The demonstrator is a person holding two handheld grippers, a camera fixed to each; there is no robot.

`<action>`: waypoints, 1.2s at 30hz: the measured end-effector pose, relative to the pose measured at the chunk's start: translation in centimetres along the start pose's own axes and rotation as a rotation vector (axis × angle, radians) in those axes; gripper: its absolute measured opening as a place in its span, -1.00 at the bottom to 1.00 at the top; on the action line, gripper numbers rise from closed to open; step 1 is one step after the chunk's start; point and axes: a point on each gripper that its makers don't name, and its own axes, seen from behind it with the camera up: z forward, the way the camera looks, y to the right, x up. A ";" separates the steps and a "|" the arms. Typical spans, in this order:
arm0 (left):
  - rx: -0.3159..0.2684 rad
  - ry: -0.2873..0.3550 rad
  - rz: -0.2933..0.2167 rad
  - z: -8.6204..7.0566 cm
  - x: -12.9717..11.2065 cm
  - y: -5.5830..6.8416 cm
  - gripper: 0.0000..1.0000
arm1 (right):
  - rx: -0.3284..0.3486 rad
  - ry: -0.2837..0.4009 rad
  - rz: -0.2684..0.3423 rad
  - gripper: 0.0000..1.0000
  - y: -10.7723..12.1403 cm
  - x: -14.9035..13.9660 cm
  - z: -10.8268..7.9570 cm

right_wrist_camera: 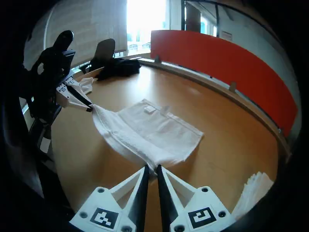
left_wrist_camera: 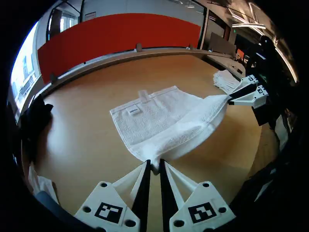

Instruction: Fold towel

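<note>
Left hand-held gripper [left_wrist_camera: 154, 162] and right hand-held gripper [right_wrist_camera: 151, 167] hide pinched towel [left_wrist_camera: 162, 116] corners.

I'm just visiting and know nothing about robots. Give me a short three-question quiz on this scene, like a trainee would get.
1. True or false: the left tool and the right tool are each shut on the towel.
2. The partition behind the table is: A blue, B red, C green.
3. Fill in: the towel's held edge is ___ off the table.

Key: 1 true; 2 B; 3 lifted.
</note>
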 end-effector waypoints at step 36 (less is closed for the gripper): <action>-0.019 0.024 -0.038 -4.5 3.0 1.4 -0.68 | 0.024 0.010 0.012 -0.69 -0.9 2.5 -4.2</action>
